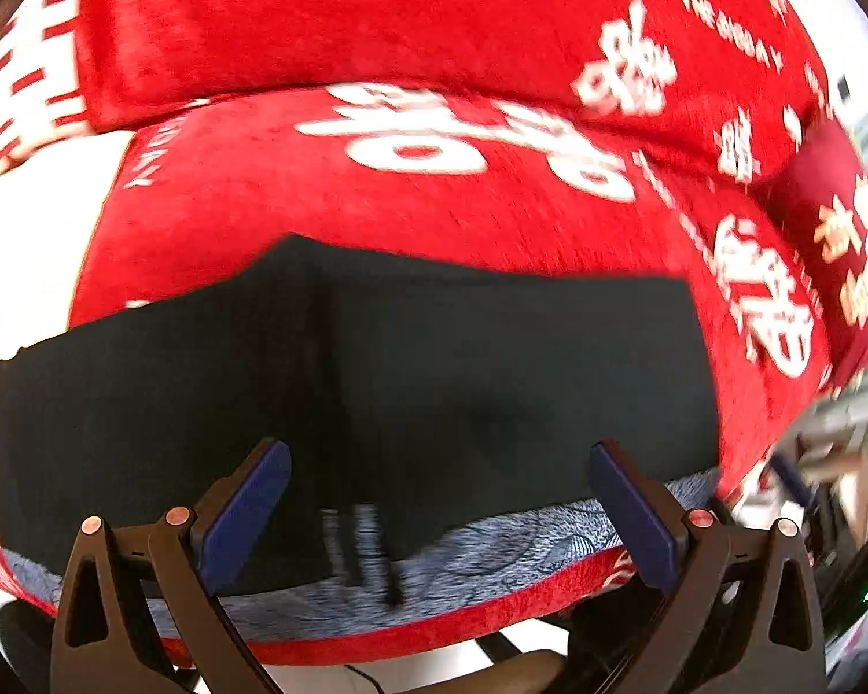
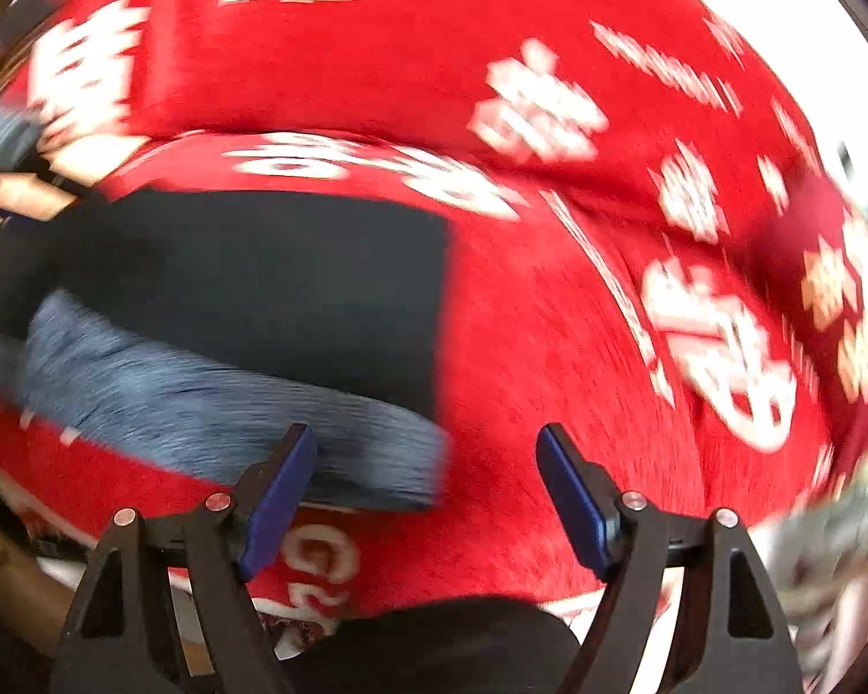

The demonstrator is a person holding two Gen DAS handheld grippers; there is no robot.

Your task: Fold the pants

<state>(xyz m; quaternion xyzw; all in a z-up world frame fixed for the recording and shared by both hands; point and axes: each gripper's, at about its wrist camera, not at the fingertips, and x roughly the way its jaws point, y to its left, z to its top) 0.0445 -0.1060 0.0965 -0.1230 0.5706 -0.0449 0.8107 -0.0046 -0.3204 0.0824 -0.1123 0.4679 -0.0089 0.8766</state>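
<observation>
Red plush cover [image 1: 434, 220] printed with white characters spreads over the whole work surface in both wrist views, with a raised cushion of the same cloth behind. On it we see the black pants [image 1: 376, 381], folded into a flat rectangular block, with a grey-blue fleecy lining [image 1: 521, 532] showing along the near edge. Our left gripper [image 1: 440, 515] hangs over the near edge of the pants, blue-padded jaws wide apart, nothing between them that we can see pressed. Our right gripper [image 2: 425, 497] sits just off the right end of the pants [image 2: 260, 289], jaws likewise apart and empty; the lining [image 2: 214, 405] ends near its left pad [image 2: 278, 497]. Right view heavily motion-blurred.
</observation>
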